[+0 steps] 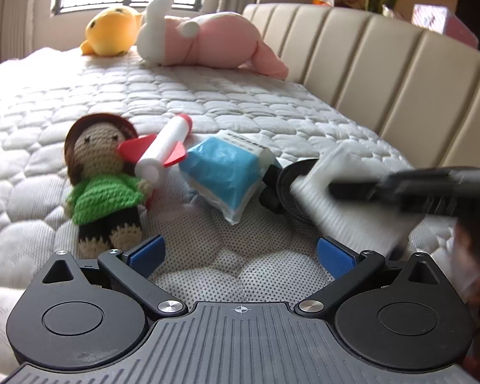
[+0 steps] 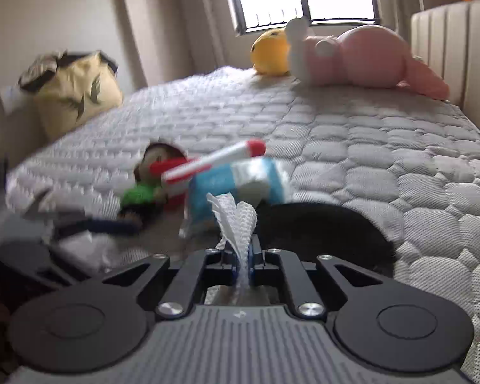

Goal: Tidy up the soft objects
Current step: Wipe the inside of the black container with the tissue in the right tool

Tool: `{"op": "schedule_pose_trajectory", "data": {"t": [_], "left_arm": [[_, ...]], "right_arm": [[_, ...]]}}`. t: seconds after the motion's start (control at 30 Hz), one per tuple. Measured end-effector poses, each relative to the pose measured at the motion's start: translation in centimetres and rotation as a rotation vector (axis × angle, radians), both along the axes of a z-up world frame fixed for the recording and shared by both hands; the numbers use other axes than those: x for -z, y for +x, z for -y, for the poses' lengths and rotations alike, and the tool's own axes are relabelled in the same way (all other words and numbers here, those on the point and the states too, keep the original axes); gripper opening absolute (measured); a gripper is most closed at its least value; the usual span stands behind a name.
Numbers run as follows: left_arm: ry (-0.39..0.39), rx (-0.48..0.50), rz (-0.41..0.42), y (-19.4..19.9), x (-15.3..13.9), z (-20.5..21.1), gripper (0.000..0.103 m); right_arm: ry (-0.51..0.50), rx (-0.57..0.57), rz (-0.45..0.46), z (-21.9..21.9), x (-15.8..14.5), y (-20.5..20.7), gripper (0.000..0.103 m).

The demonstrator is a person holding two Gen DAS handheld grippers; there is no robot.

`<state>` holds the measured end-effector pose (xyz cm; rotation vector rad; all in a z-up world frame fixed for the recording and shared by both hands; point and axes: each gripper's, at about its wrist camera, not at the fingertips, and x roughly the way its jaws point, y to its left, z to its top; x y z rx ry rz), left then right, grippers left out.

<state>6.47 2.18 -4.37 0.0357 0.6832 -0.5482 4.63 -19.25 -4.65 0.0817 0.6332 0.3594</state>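
Note:
On the quilted mattress (image 1: 208, 96) lies a crochet doll (image 1: 102, 176) in a green top, with a white and red toy rocket (image 1: 163, 150) across it and a blue tissue pack (image 1: 224, 172) beside it. My left gripper (image 1: 241, 254) is open just in front of them, its blue pads (image 1: 147, 252) holding nothing. My right gripper (image 2: 243, 256) is shut on a white mesh cloth (image 2: 236, 220). That cloth (image 1: 345, 198) and the blurred right gripper (image 1: 400, 188) show at the right of the left wrist view. A black round object (image 2: 323, 227) lies under the cloth.
A yellow plush (image 1: 110, 30) and a pink and white plush (image 1: 208, 41) lie at the far end of the bed below a window. A beige padded headboard (image 1: 384, 73) runs along the right. A pale yellow bag (image 2: 76, 92) stands off the left side.

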Motion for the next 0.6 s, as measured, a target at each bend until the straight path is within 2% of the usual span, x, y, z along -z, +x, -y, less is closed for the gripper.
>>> {"op": "schedule_pose_trajectory", "data": {"t": [0.1,0.2,0.33,0.4,0.47,0.6], "left_arm": [[0.068,0.032,0.052,-0.6,-0.5,1.4,0.103],[0.136,0.076,0.094,-1.0,-0.6,3.3,0.103],[0.130,0.130,0.088,-1.0,-0.5,6.1,0.103],[0.156,0.181,0.099,-1.1,-0.5,8.1,0.103],[0.221,0.228,0.155,-1.5,-0.4,10.2,0.103],[0.410,0.294,0.334,-2.2,0.1,13.6,0.103]], "right_arm": [[-0.012,0.027,-0.019,0.8,1.1,0.0,0.008],[-0.013,0.118,-0.009,4.2,1.0,-0.3,0.008],[-0.058,0.243,0.011,8.7,0.8,-0.9,0.008],[-0.080,0.278,0.006,10.4,1.0,-1.0,0.008],[-0.071,0.282,-0.009,11.6,1.6,-0.7,0.008],[-0.037,0.259,-0.012,13.0,2.4,-0.4,0.009]]}}
